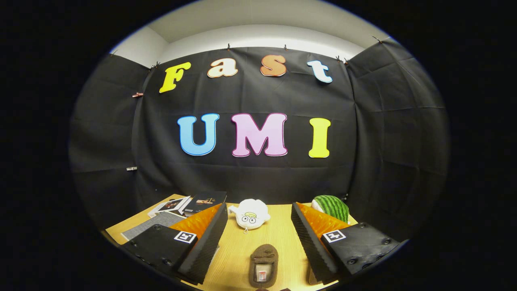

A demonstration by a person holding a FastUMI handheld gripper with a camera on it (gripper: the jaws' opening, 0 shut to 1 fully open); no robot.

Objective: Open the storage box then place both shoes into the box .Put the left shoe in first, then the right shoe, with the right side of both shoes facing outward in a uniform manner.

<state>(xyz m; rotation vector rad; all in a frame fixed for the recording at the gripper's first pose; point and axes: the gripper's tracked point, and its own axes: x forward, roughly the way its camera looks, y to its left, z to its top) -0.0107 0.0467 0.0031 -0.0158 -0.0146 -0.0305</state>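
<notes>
Brown fuzzy slipper (263, 266) lay flat on the light wooden counter (274, 234), its open collar with a pale insole facing up, sitting between the two fingers of the hand-held gripper (258, 250) and touching neither. The hand-held gripper stood wide open and held nothing, its fingers spread to either side of the shoe with bare counter between them. Beside the inner edge of the right finger a sliver of something brown showed, too hidden to tell what it was. Beyond the slipper, farther along the counter, sat a white plush toy with cartoon eyes (251, 214). To its right, past the right finger, rested a green striped watermelon-shaped ball (332, 207). Past the left finger lay dark booklets and printed sheets (190, 204) on a grey mat (155, 224).
</notes>
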